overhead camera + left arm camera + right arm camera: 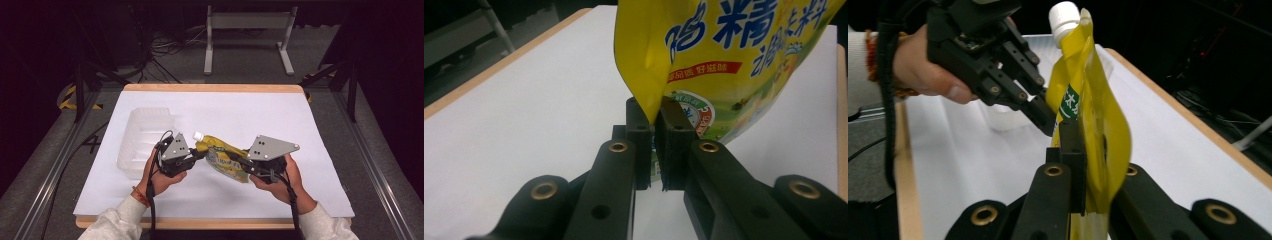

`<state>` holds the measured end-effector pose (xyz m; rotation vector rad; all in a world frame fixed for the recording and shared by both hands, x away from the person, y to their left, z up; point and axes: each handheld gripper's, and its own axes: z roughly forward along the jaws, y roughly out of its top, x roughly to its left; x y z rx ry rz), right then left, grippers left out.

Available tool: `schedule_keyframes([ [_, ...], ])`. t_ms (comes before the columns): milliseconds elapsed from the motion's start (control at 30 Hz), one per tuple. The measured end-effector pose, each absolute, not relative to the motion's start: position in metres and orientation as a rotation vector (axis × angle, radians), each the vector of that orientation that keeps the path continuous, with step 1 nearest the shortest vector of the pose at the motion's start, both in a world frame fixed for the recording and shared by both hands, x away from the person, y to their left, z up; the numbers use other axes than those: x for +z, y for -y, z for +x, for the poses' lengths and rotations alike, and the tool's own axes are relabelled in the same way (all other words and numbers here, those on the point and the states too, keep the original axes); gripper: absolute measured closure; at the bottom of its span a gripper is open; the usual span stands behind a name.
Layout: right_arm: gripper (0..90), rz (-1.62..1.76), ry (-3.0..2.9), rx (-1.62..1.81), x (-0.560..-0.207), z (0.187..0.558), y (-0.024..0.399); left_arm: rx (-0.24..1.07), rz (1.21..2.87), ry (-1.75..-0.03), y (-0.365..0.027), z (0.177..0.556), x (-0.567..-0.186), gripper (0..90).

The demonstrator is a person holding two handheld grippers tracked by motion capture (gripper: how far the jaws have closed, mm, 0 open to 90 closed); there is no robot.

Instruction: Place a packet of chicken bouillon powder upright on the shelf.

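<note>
From the high view, a yellow pouch (225, 159) with a white cap (198, 135) hangs between the two grippers above the front half of the white counter (260, 115). The left gripper (196, 154) meets the pouch at its upper end, just below the cap; the right gripper (246, 167) meets it at the lower end, toward the person. A clear plastic tray (142, 140) stands just left of the left hand (159, 176), near the counter's left edge. To the right of the right hand (282, 182) and behind the pouch the white surface lies bare up to the wooden rim.

In the left gripper view, the left gripper (655, 127) is pressed together on a thin side fold of the pouch (724, 60), which rises up and to the right from the jaws. Bare counter (524, 110) runs off to the left, up to its wooden edge.

In the right gripper view, the right gripper (1093, 160) pinches the pouch (1090, 115) edge-on, the pouch standing upright with the cap (1064, 17) at top. The left gripper (1050, 122) nips the pouch's far side from the left, held in the left hand (923, 65). The tray (1005, 117) shows behind it. Right of the pouch the counter (1158, 130) is open as far as its wooden edge.
</note>
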<state>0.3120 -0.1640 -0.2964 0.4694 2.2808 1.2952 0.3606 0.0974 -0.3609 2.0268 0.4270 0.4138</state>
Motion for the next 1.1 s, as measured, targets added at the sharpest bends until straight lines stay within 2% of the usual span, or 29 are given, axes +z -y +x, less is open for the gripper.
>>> schedule_keyframes([
  [1100, 90.0, 0.442, -2.154, 1.412, -0.279, 0.373, 0.074, 0.576, 1.854, -0.685, -0.185, 0.384, -0.336, 87.3],
])
